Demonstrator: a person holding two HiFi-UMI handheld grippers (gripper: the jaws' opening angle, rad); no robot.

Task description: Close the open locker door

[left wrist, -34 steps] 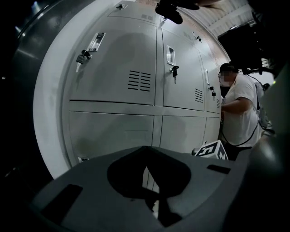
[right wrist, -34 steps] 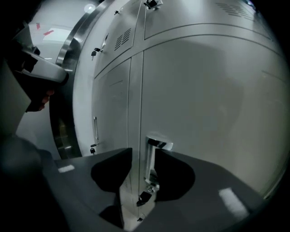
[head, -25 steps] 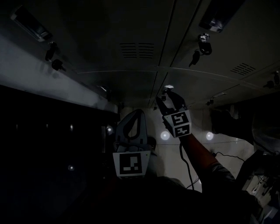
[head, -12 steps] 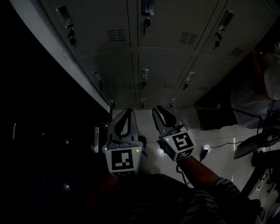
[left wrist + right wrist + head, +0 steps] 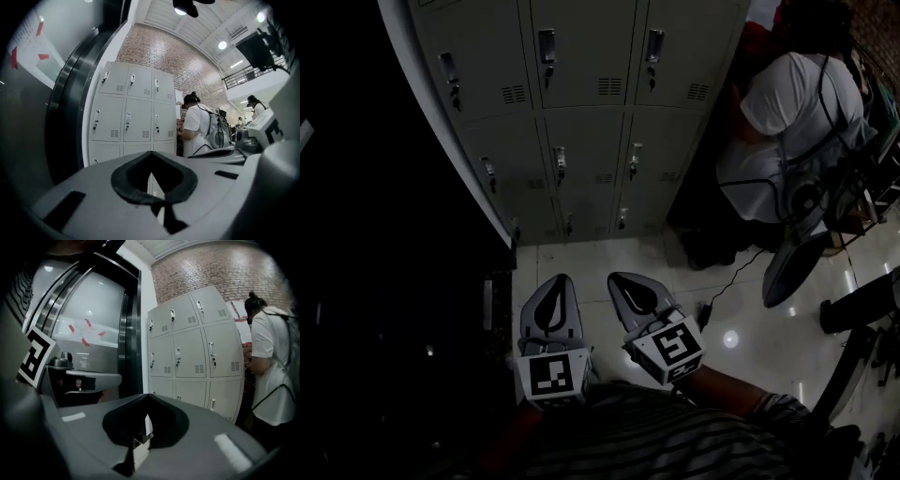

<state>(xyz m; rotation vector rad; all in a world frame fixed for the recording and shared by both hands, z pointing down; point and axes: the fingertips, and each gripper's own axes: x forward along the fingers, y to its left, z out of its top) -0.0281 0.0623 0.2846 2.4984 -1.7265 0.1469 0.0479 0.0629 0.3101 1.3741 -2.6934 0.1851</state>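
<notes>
A bank of grey lockers (image 5: 581, 112) stands ahead, each door with a small latch and vent. Every door that shows sits flush and closed; I see no open one. The lockers also fill the middle of the left gripper view (image 5: 131, 112) and the right gripper view (image 5: 192, 348). My left gripper (image 5: 555, 281) and right gripper (image 5: 621, 279) hang side by side low over the pale tiled floor, well short of the lockers. Both are shut with nothing between the jaws; the tips meet in the left gripper (image 5: 151, 153) and in the right gripper (image 5: 148, 396).
A person in a white shirt (image 5: 787, 112) stands right of the lockers. A black cable (image 5: 733, 279) lies on the floor near a dark chair (image 5: 792, 267). A dark door frame (image 5: 129, 333) and a glass panel with red tape marks (image 5: 86, 331) are on the left.
My right gripper came down from a locker door and its jaws closed. Both grippers and my view have drawn back from the lockers, which now appear farther off.
</notes>
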